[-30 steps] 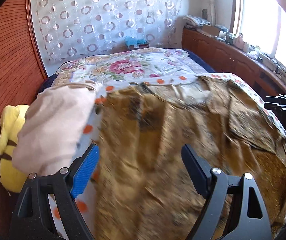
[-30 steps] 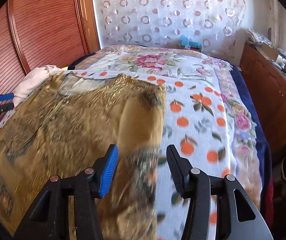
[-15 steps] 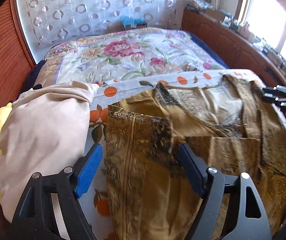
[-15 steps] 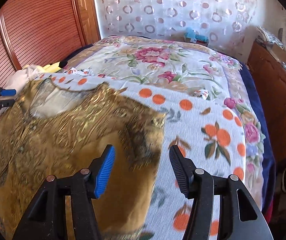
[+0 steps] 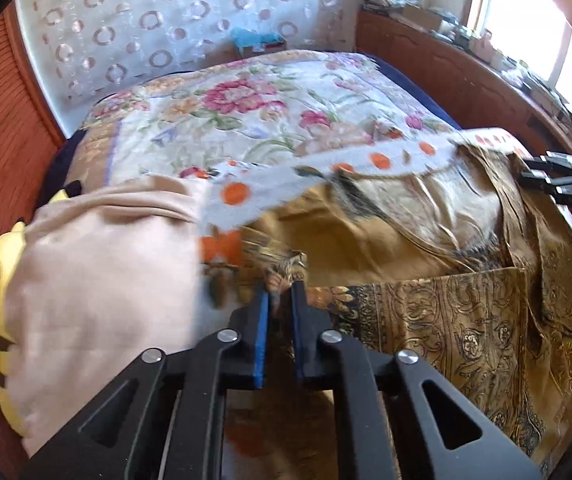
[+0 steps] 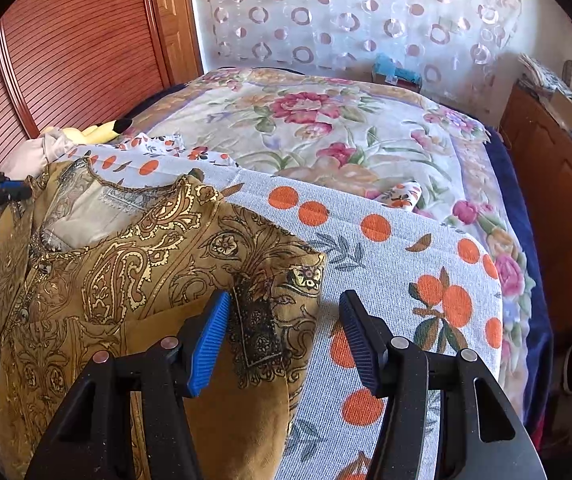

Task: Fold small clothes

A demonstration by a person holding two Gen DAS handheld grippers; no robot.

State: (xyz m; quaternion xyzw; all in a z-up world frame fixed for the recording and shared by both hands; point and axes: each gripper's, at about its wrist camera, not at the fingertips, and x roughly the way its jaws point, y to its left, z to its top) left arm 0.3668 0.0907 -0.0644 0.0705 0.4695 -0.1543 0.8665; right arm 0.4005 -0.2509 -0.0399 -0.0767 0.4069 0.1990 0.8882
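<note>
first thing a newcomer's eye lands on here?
The gold paisley garment, spread over the orange-dotted cloth at the bed's near end. The left gripper is closing on a bunched corner of it; the right gripper hangs open over its other sleeve. Behind lies the floral bedspread.

A: What changed on the left?
B: The left gripper [image 5: 280, 294], wide apart a second ago, is closing on a bunched corner of the mustard garment [image 5: 466, 320] at frame centre.
A: And the right?
B: The right gripper [image 6: 284, 312] moved over the sleeve, slightly wider.
</note>
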